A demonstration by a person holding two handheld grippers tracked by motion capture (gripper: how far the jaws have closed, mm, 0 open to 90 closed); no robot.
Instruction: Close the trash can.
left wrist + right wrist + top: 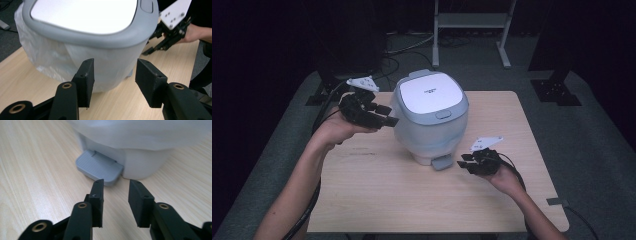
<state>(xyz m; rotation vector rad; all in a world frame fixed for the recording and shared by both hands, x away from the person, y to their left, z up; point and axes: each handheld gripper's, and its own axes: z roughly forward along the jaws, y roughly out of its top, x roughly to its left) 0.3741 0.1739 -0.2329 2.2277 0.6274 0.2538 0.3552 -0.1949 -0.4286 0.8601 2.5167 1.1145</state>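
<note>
The left gripper (389, 116) hovers beside the upper left flank of the pedal bin (430, 116), its jaws parted and empty, facing the bin liner (47, 53) that bulges below the grey rim; the right gripper (464, 160) sits low near the table (377, 200), jaws likewise apart and holding nothing, just short of the grey foot pedal (100, 167); the bin stands upright at the middle of the table with its lid (432, 92) shut; the risk, as I judge it, is a sideways nudge from either tool tipping or sliding the light bin, or a jaw snagging and tearing the thin liner.
</note>
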